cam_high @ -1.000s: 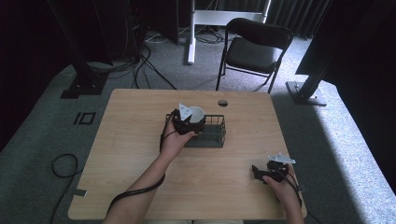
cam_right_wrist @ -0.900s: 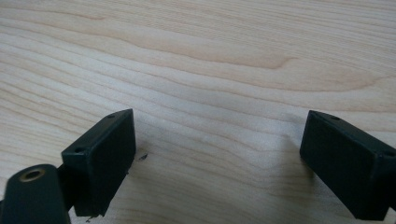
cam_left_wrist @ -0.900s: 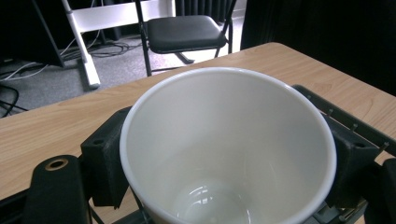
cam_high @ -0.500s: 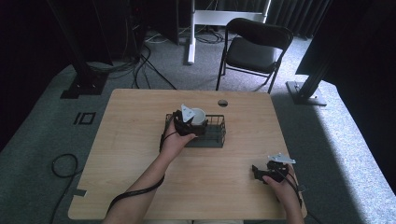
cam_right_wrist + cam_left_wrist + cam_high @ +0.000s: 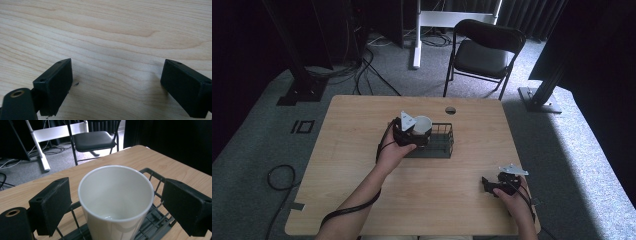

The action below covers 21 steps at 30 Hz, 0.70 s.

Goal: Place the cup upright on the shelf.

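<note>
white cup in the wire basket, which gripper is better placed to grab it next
Left. The left gripper is open with the white cup between its jaws at the wire basket; the right gripper sits far off near the table's edge.

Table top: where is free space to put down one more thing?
The table is bare left of the wire basket, along the near edge between both forearms, and behind the basket beside the round hole. It is crowded around the cup and left hand-held gripper.

Daylight falls from the far side onto the wooden table (image 5: 362,150) and grey carpet (image 5: 582,150), leaving the room's edges nearly black. The high view is soft and grainy. Both gripper views are sharper (mild blur on the near jaws), with faint shadows under them.
</note>
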Available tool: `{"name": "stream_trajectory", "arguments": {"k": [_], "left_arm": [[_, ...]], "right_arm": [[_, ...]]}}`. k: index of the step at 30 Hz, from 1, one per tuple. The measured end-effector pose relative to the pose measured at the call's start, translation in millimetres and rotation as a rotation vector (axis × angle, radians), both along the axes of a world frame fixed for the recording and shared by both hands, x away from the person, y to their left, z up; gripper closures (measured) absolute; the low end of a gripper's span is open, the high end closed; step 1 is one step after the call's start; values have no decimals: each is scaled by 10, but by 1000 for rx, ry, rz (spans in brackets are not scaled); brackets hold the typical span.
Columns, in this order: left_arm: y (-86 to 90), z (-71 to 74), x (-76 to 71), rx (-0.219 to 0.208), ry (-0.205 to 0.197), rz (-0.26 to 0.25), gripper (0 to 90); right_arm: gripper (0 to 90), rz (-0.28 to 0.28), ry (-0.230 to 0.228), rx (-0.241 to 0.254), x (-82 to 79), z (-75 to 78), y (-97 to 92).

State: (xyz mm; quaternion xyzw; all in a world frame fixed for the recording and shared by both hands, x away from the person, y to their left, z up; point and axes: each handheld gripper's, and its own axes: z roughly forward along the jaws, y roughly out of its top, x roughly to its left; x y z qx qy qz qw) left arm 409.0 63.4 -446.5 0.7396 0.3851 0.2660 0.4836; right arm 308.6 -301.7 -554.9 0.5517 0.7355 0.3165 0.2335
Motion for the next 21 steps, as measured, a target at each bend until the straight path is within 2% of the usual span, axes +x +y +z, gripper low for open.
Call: {"name": "stream_trajectory", "arguments": {"k": [11,21], "left_arm": [[174,80,-168,-28,-12,-17,99],[361,97,-319,-27,-29,-16,99]], "right_arm": [[102,0,0,0,0,0,0],[102,0,0,0,0,0,1]]}}
